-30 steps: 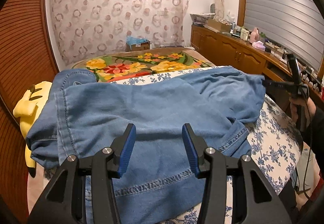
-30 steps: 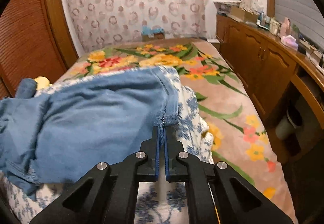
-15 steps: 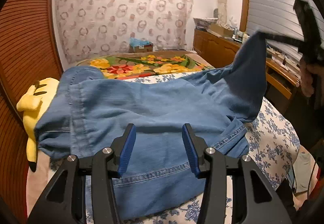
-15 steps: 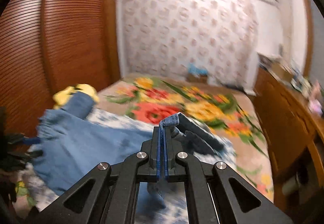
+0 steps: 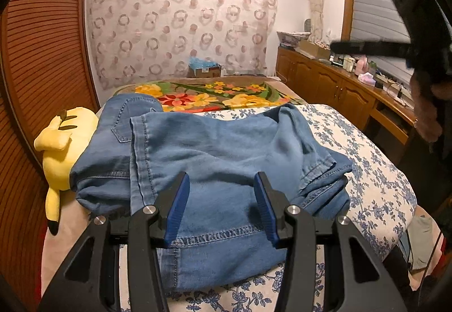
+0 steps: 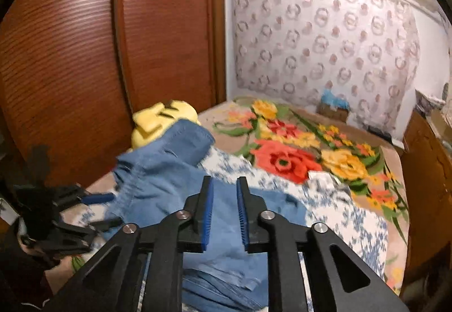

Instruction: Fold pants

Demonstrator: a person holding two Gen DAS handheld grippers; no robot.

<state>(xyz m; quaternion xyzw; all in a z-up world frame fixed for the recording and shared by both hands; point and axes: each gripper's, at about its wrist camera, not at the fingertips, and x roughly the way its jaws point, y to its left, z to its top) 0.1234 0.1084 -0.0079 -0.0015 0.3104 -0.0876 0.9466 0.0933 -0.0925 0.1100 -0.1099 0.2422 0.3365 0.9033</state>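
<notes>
On the bed [image 5: 375, 170], one pair of pants [image 5: 226, 159], one yellow plush toy [image 5: 60, 148].

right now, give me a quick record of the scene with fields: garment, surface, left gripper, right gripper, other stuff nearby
garment: blue jeans, folded over in layers, hems toward the near edge
surface: bed with blue floral sheet, flowered blanket further back
left gripper: open, over the jeans, nothing between its fingers
right gripper: above the jeans, jaws opening, nothing between them
other stuff nearby: yellow plush toy partly under the jeans, wooden cabinet along the bed
</notes>
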